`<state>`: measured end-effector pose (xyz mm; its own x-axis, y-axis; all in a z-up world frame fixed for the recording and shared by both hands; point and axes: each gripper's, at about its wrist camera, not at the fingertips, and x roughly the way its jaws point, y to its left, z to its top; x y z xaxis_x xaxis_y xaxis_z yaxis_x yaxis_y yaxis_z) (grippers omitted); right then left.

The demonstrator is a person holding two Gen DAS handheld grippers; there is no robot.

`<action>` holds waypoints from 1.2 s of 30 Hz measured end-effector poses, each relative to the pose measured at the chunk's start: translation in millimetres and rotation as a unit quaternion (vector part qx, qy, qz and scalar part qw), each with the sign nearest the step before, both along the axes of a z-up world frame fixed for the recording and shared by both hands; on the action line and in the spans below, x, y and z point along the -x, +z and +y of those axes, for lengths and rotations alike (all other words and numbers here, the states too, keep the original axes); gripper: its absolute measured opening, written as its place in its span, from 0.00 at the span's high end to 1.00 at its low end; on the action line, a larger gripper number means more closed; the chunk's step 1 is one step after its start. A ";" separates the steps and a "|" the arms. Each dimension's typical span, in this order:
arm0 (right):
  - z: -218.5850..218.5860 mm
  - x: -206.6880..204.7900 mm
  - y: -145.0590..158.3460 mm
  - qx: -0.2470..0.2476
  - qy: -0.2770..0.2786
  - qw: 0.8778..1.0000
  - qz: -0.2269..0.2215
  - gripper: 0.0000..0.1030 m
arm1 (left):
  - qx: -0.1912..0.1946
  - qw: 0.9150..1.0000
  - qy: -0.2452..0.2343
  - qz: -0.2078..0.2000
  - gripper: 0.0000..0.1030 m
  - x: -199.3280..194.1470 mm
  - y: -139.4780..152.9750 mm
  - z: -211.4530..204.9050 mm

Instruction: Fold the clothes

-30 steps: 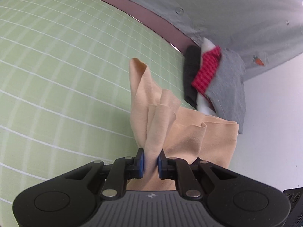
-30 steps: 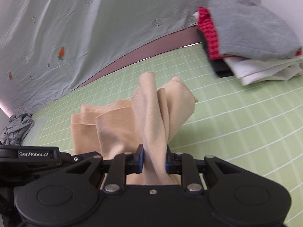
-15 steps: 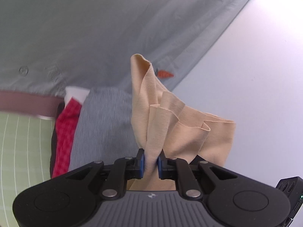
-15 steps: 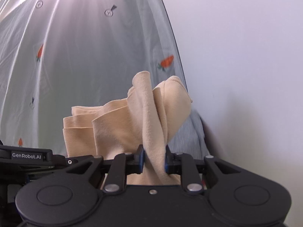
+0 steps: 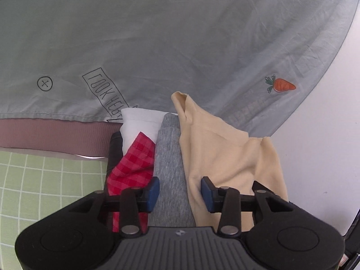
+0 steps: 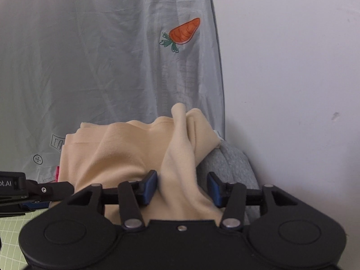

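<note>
- Both the left gripper (image 5: 180, 191) and right gripper (image 6: 182, 187) stood wide, holding nothing.
- The folded beige garment (image 6: 135, 155) lay rumpled atop the clothes stack (image 5: 166, 157); withdrawing fingers could snag it, likely undoing the fold.

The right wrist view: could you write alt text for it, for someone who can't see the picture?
An open black gripper with blue pads reaches over a folded beige garment that lies on a grey garment. Behind hangs a pale grey sheet printed with an orange carrot, beside a white wall. The other gripper's edge shows at lower left.
</note>
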<state>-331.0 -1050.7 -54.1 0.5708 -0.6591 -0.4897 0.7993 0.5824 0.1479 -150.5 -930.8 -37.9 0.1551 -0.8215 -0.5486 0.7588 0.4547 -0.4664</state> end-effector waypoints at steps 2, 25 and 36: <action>3.9 11.6 9.3 0.004 0.002 1.000 0.004 0.32 | -0.007 1.000 -0.002 -0.013 0.56 5.7 8.8 8.1; 259.6 172.1 44.7 -0.011 -0.001 0.999 0.042 0.00 | -0.058 0.989 0.004 -0.134 0.00 174.9 28.5 265.2; 318.0 221.3 36.2 -0.018 -0.023 0.998 0.055 0.00 | -0.073 0.984 -0.008 -0.162 0.00 209.6 23.8 315.2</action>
